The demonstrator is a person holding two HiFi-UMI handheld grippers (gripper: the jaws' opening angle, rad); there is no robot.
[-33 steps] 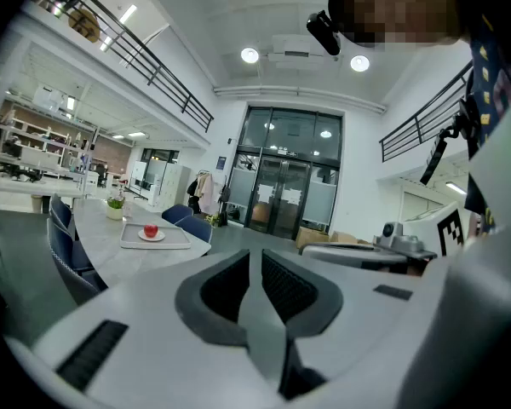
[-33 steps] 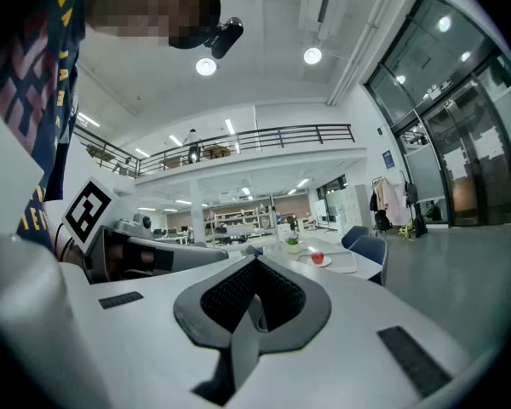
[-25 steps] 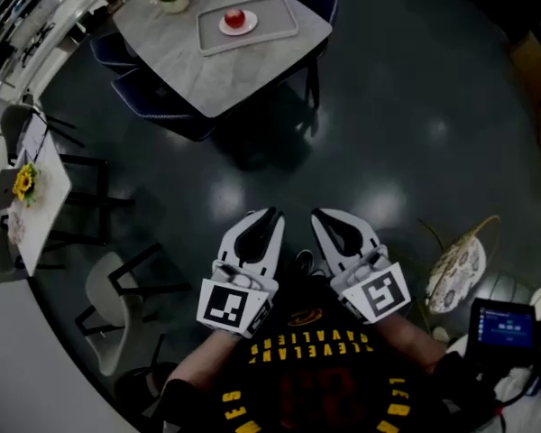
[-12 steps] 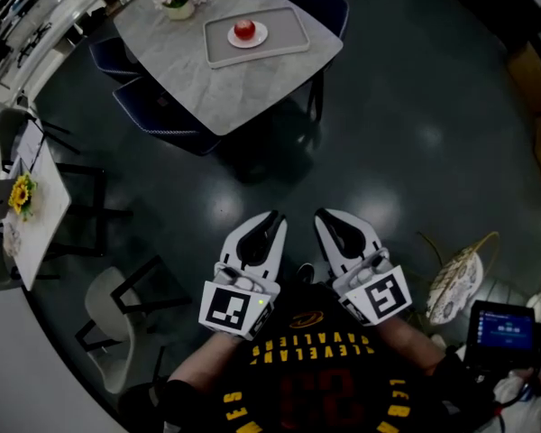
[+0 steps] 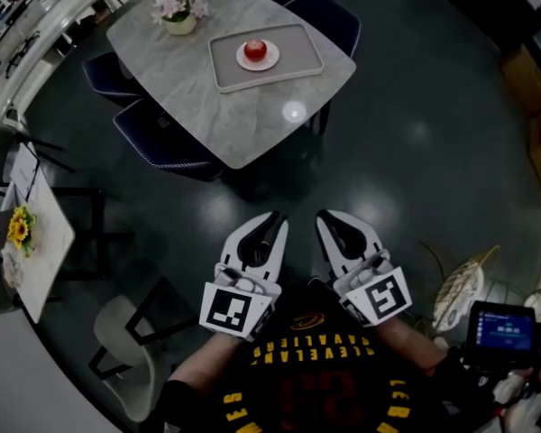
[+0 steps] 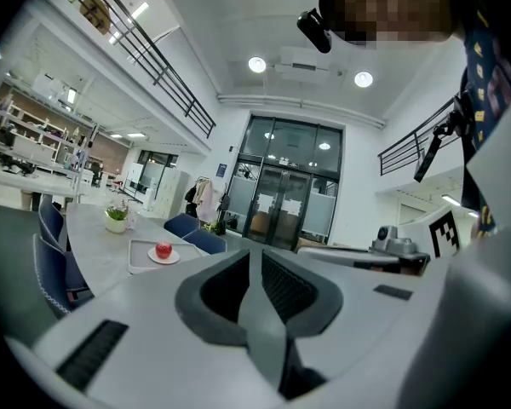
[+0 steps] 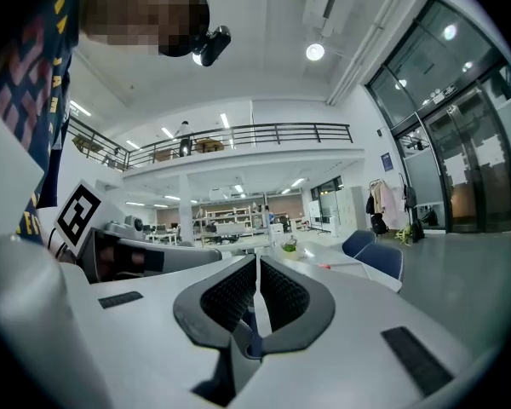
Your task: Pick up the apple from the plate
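- The apple (image 5: 257, 50) sits upright in the middle of a small white plate (image 5: 243, 61), untouched
- The plate rests in a grey tray (image 5: 298, 62) by the far right edge of the table (image 5: 207, 106); a flower pot (image 5: 178, 13) stands near the far left corner
- The left gripper (image 5: 274, 216) is held low in front of the person's chest, jaws pressed together with nothing between them; its own view shows the ribbed pads meeting
- The right gripper (image 5: 325, 216) is just beside it at the same height, jaws likewise together and empty
- Both grippers are well apart from the table, with open dark floor between them and its near corner, so the task looks to be at the approach stage and no reach has begun
- The key relation: the apple lies straight ahead and far off, a little left of the line of the left jaws; in the left gripper view it shows left of the fingertips
- The left gripper seems slightly nearer and better lined up, though the difference is small
- The apple is round, so it has no long axis to suit; the jaws could close across it from any side, once they are opened
- The likely risk is the plate sliding in the tray, or the apple rolling if it is nudged off centre
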